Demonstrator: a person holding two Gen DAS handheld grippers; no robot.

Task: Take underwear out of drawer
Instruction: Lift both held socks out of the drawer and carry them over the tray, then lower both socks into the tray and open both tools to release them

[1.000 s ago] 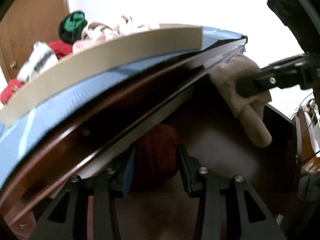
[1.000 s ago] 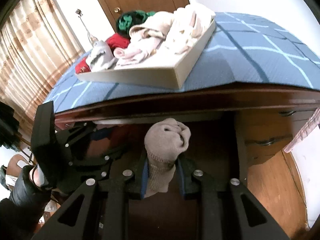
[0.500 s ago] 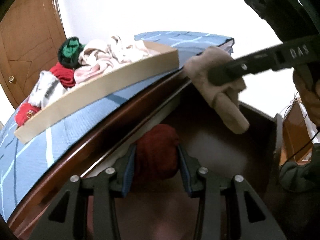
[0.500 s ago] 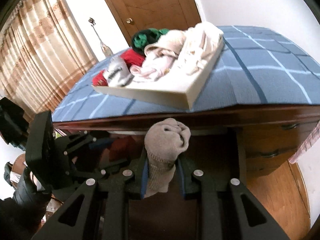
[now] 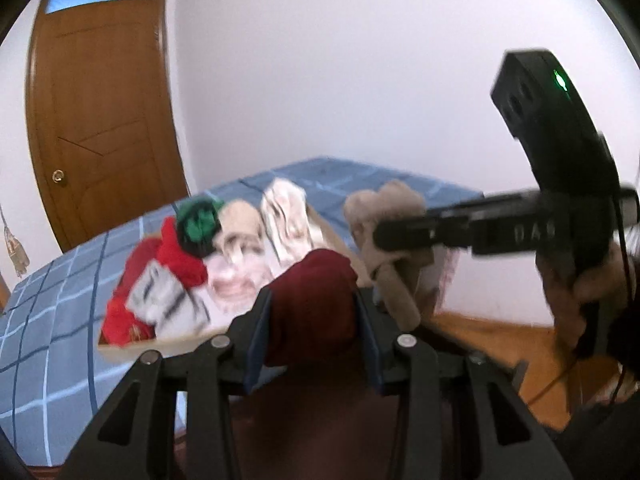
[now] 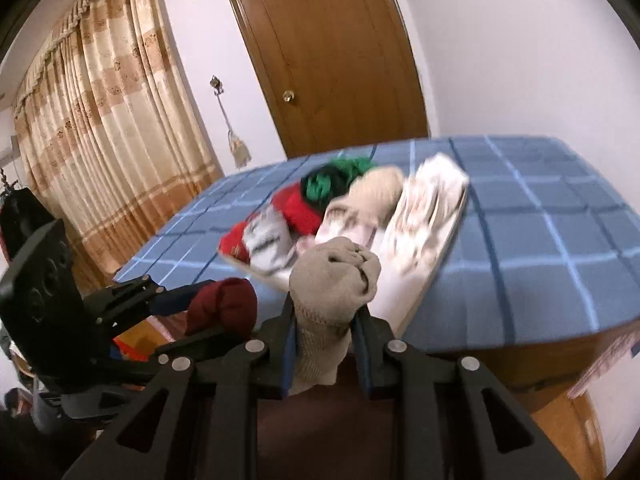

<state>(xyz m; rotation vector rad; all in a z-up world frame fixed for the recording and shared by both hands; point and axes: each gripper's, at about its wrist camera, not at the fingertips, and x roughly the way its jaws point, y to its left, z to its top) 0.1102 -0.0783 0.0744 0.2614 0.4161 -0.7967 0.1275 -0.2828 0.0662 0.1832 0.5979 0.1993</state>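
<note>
My left gripper [image 5: 314,312] is shut on a dark red rolled garment [image 5: 312,296], held up above the dresser's front edge; it also shows in the right wrist view [image 6: 224,306]. My right gripper [image 6: 326,320] is shut on a beige rolled garment [image 6: 334,276], seen beside the red one in the left wrist view [image 5: 390,216]. Both are raised just in front of a shallow white tray [image 6: 424,276] holding several rolled garments in red, green, grey and pale colours. The drawer is out of view.
The tray sits on the dresser top covered by a blue checked cloth [image 6: 540,216]. A wooden door [image 6: 328,52] and beige curtains [image 6: 104,128] stand behind. Wooden floor [image 5: 500,332] lies to the right of the dresser.
Both grippers have risen with their garments from the open drawer to above the dresser top. The drawer has dropped out of view and the tray's contents are now seen from above.
</note>
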